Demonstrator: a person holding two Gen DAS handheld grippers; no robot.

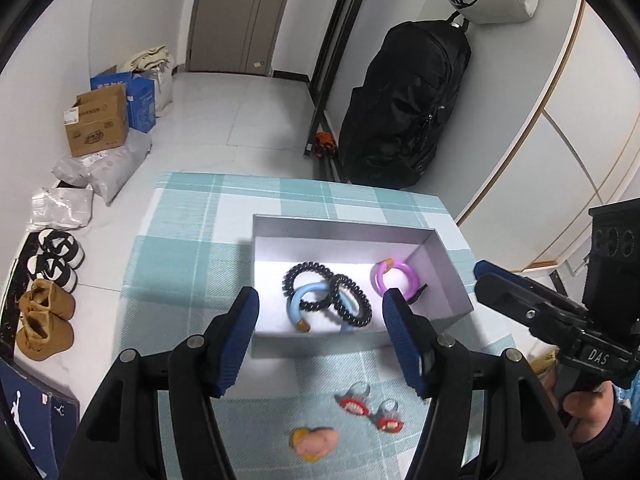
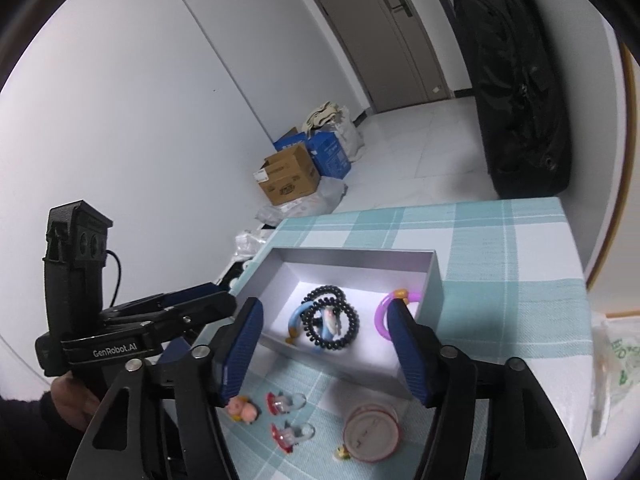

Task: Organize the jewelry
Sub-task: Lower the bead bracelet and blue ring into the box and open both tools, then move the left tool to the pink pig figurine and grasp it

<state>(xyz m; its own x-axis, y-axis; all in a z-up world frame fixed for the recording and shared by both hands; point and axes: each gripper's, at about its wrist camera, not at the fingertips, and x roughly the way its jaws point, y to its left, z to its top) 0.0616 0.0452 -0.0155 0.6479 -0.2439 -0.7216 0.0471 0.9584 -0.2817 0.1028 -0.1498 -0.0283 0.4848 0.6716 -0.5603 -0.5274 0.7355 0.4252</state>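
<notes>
Item 1, grey box (image 1: pixel 448 276): open-topped, shallow, on the checked tablecloth (image 1: pixel 192 216), just beyond the fingertips of both grippers.

Contents: 2 black coil hair ties (image 1: pixel 308 280), overlapping, over a blue ring (image 1: pixel 298 304) with a tan end; in the left wrist view this cluster lies between and just past the 2 blue pads. A purple ring (image 1: pixel 394 278) lies apart from it, nearer the box's right wall, just beyond the right-hand pad in both views.

Item 2, loose pieces on the cloth, nearer than the box and below the fingertips: 2 clear rings with red tops (image 2: pixel 286 402), just beside each other; a pink-and-yellow charm (image 2: pixel 242 408) touching or just under the tip of the left-hand pad in the right wrist view; a round pink-rimmed lid or dish (image 2: pixel 372 434) under the right-hand finger, with a small yellow piece (image 2: pixel 342 454) at its edge.

Item 3, left gripper (image 1: pixel 320 312): fingers apart, nothing between the pads.

Item 4, right gripper (image 2: pixel 326 328): fingers apart, nothing gripped. Each is held by a hand (image 2: pixel 72 404) in a dark sleeve.

Surroundings: cardboard boxes (image 1: pixel 98 124), shoes (image 1: pixel 46 316), black bag (image 1: pixel 404 104) on the floor, well beyond the table.
</notes>
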